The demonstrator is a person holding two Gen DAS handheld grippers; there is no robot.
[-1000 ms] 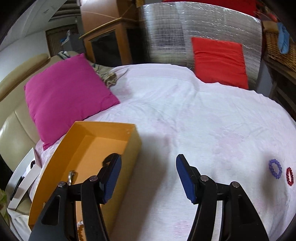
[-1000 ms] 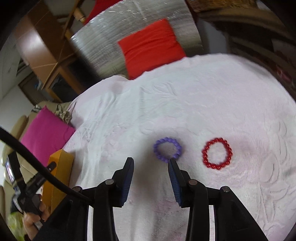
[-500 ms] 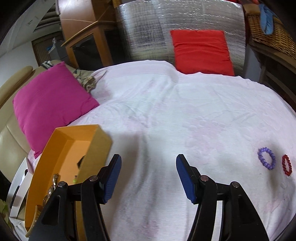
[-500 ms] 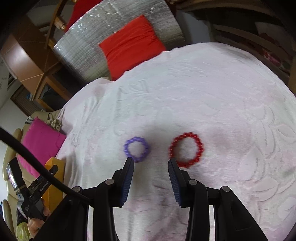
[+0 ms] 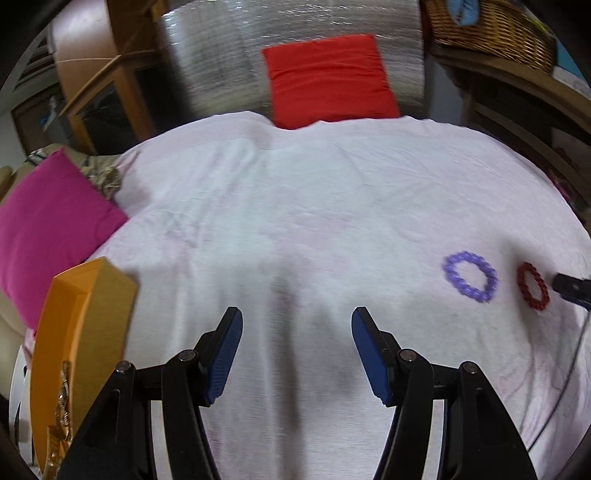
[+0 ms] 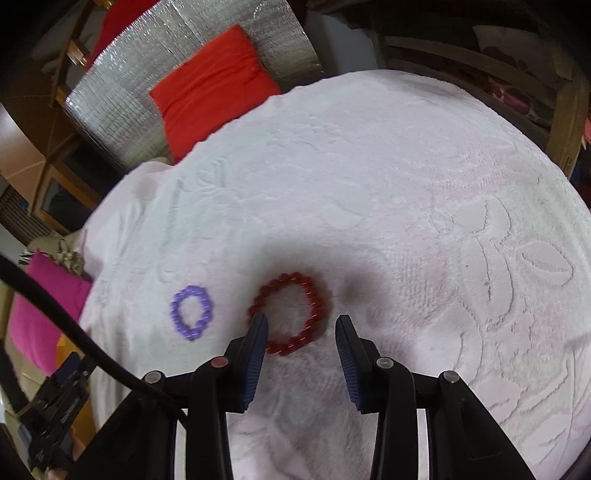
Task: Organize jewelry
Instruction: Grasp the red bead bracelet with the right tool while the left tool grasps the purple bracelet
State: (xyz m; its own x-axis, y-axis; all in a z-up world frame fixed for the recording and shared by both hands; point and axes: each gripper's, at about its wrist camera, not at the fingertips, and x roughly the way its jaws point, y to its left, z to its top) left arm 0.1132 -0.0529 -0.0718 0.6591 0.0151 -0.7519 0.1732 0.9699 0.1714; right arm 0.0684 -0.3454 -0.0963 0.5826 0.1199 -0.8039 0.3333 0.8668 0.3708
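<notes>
A red bead bracelet (image 6: 290,314) and a purple bead bracelet (image 6: 192,312) lie flat on the white bedspread (image 6: 406,206). My right gripper (image 6: 301,325) is open and low over the red bracelet, its left fingertip at the bracelet's near left edge. In the left wrist view the purple bracelet (image 5: 471,277) and the red bracelet (image 5: 532,286) lie to the right. My left gripper (image 5: 297,319) is open and empty over bare bedspread. An orange box (image 5: 79,332) with gold jewelry inside (image 5: 61,406) sits at the left.
A magenta pillow (image 5: 48,221) lies at the left of the bed, and a red pillow (image 5: 328,81) leans on a silver foil panel (image 5: 229,62) at the back. A wicker basket (image 5: 491,33) and wooden shelves stand at the right.
My right gripper moved right from the purple bracelet to the red one and came lower. My left gripper swung right, away from the orange box, toward the bracelets.
</notes>
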